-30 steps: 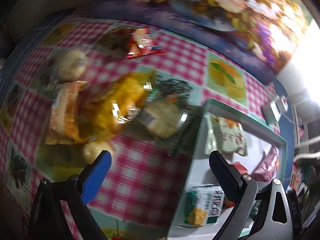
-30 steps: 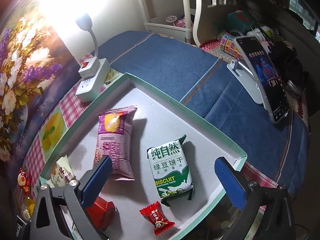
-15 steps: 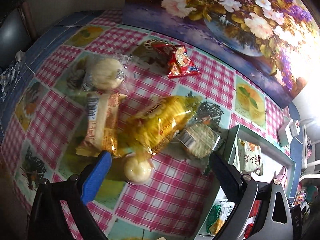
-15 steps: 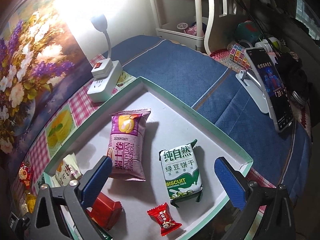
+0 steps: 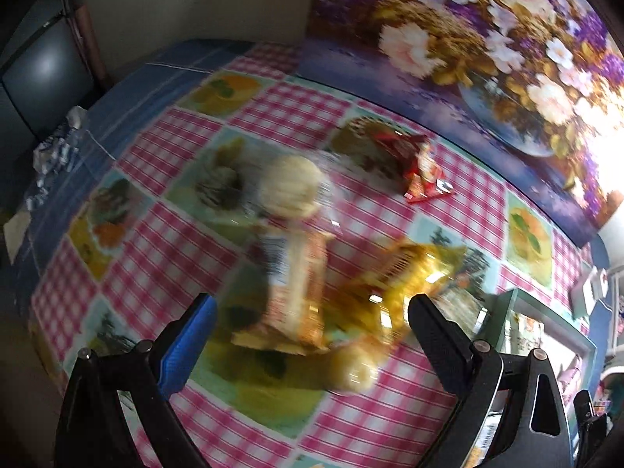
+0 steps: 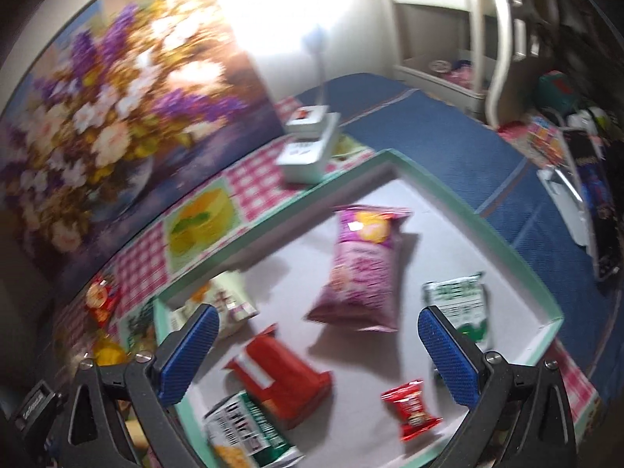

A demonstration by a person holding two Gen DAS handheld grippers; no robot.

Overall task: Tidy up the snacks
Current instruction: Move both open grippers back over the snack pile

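- Orange-wrapped snack pack lies dead ahead of the left gripper, long axis running away between its wide-open, empty jaws.
- Right gripper, also spread and empty, hovers over the tray.

Flower painting behind checked tablecloth; white power strip; phone on stand

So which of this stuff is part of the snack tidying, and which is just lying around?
Part of the job: green-rimmed tray, purple packet and red packet inside it, yellow bag and round bun on the checked cloth.

Lying about: power strip, phone on stand, flower painting.
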